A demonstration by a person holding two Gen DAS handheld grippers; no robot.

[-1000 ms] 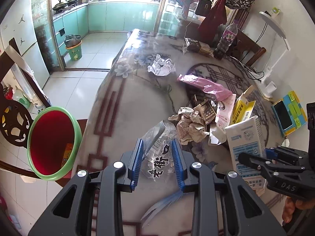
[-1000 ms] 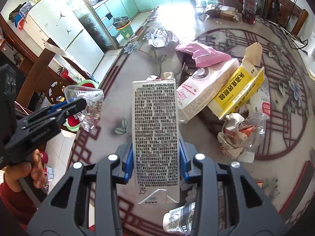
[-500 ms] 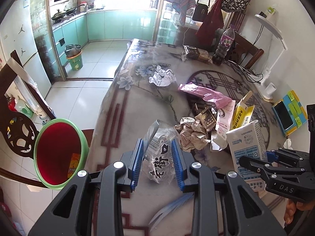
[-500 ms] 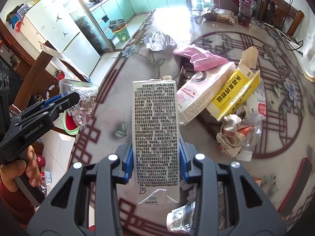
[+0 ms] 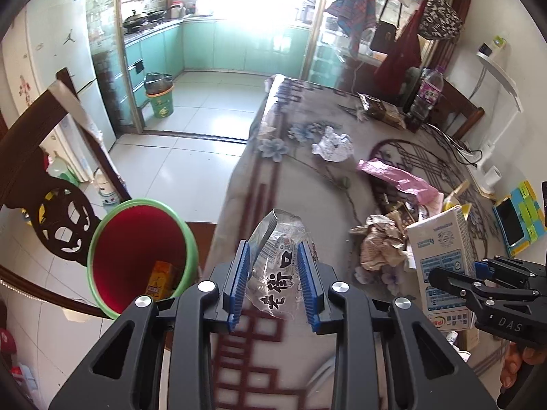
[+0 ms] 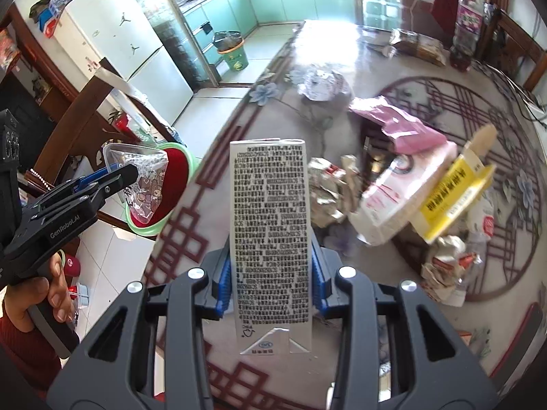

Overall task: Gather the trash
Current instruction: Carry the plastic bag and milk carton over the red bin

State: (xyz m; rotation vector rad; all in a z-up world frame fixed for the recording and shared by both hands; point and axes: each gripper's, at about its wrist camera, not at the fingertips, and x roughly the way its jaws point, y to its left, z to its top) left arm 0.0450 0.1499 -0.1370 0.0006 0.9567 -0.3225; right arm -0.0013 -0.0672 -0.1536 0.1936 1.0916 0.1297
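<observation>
Waste bin (image 5: 143, 259): green rim, red inside, on the floor at the left beside the surface (image 5: 307, 184); an orange pack lies in it.

Left hand-held gripper (image 5: 275, 278): blue pads closed on a clear plastic wrapper (image 5: 277, 259) with black characters, held above the surface's near edge, just right of the bin.

Loose trash on the surface: crumpled foil (image 5: 333, 143), pink bag (image 5: 400, 177), crumpled paper (image 5: 379, 242), yellow box (image 6: 454, 194).

Right hand-held gripper (image 6: 271, 280): clamped on an upright white carton (image 6: 271, 239), printed side facing the camera, lifted over the surface.
</observation>
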